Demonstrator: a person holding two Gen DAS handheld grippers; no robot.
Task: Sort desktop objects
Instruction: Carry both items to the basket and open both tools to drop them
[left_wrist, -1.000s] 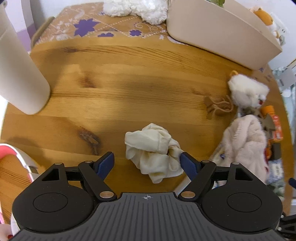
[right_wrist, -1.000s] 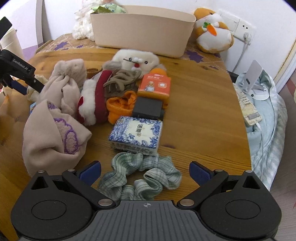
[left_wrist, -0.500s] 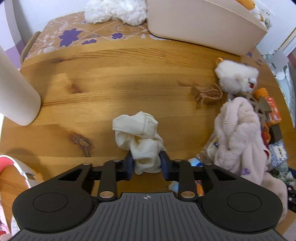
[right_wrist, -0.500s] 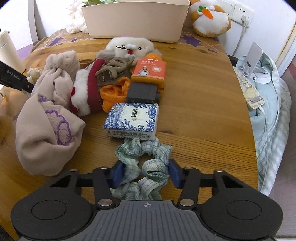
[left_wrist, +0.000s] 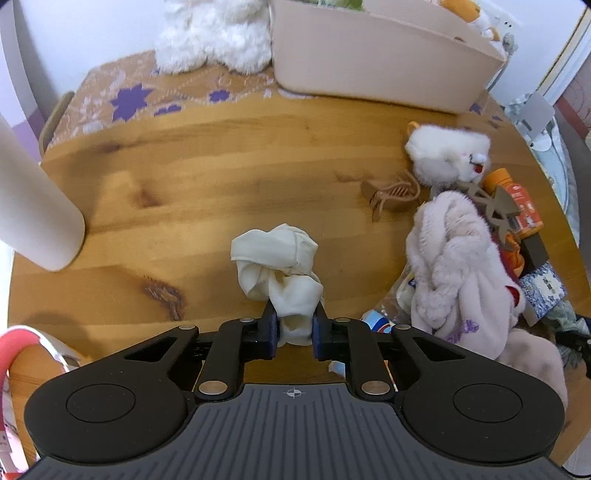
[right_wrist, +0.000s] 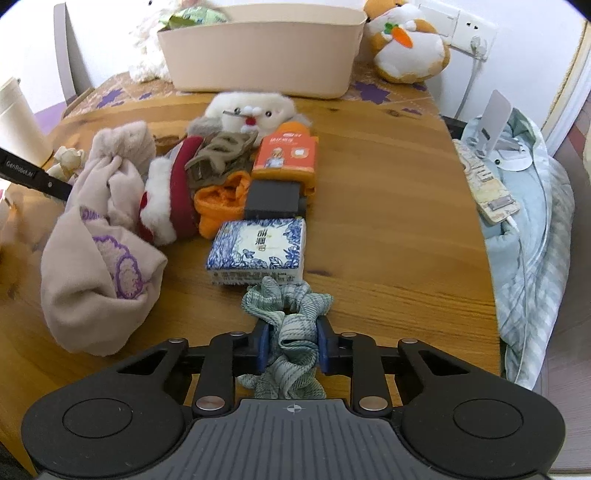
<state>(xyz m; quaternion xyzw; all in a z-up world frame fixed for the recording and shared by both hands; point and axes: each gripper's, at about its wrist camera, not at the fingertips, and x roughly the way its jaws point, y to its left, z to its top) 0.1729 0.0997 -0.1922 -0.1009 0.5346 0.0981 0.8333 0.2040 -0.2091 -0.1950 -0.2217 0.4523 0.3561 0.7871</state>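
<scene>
My left gripper (left_wrist: 293, 332) is shut on a cream scrunchie (left_wrist: 280, 266) and holds it just above the wooden table (left_wrist: 221, 177). My right gripper (right_wrist: 291, 345) is shut on a green checked scrunchie (right_wrist: 291, 314) in front of a blue-and-white tissue pack (right_wrist: 258, 249). A beige storage bin (right_wrist: 258, 48) stands at the far edge; it also shows in the left wrist view (left_wrist: 380, 55). The left gripper's arm (right_wrist: 33, 175) shows at the left of the right wrist view.
A pile lies mid-table: pink fuzzy bag (right_wrist: 99, 236), red-and-white plush (right_wrist: 170, 195), white plush toy (right_wrist: 251, 110), orange pouch (right_wrist: 288, 155), black box (right_wrist: 273, 199), brown hair claw (left_wrist: 391, 192). A cream cup (left_wrist: 29, 206) stands left. A plush hamster (right_wrist: 406, 40) sits far right.
Both grippers went from open to shut, the left on the cream scrunchie and the right on the green scrunchie. Both have since lifted and pulled back a little.
</scene>
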